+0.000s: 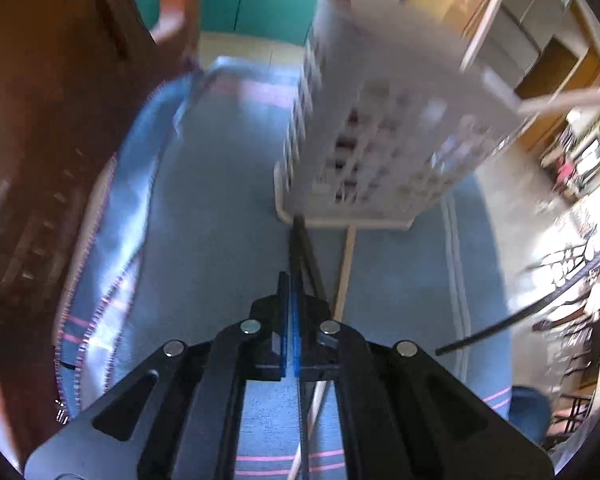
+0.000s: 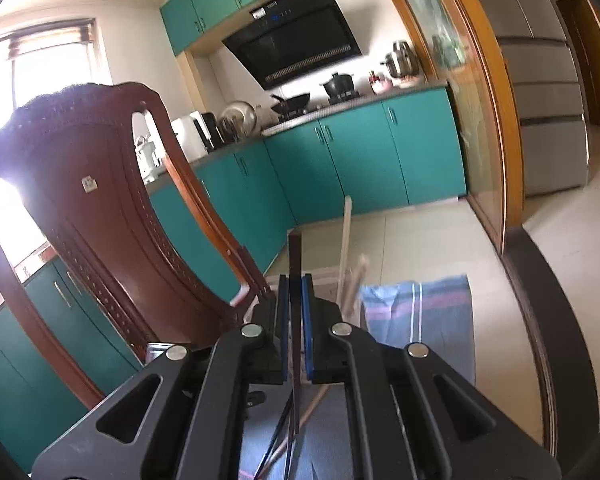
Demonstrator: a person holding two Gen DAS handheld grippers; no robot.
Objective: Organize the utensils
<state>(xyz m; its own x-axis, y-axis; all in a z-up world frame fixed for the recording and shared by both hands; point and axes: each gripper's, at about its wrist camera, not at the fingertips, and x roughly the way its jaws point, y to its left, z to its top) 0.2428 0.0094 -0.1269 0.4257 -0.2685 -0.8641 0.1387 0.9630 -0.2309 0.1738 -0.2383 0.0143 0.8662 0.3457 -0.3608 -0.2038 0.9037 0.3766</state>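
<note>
A blue cloth (image 1: 220, 200) covers the table, giving the utensils a soft bed, and a white perforated utensil basket (image 1: 380, 132) stands on it — the likely destination. Loose chopsticks lie there too: a pale one (image 1: 345, 268) beside the basket, a black one (image 1: 520, 316) well off to the side. The left gripper (image 1: 292, 300) is clenched on a dark chopstick (image 1: 300, 240), its tip angled at the basket's base. The right gripper (image 2: 295, 300) pinches another dark chopstick (image 2: 295, 252) — held level, seemingly waiting its turn.

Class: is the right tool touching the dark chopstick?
Touching. The right wrist view shows the right tool shut, its blue pads clamping the dark chopstick, which sticks up between them.
</note>
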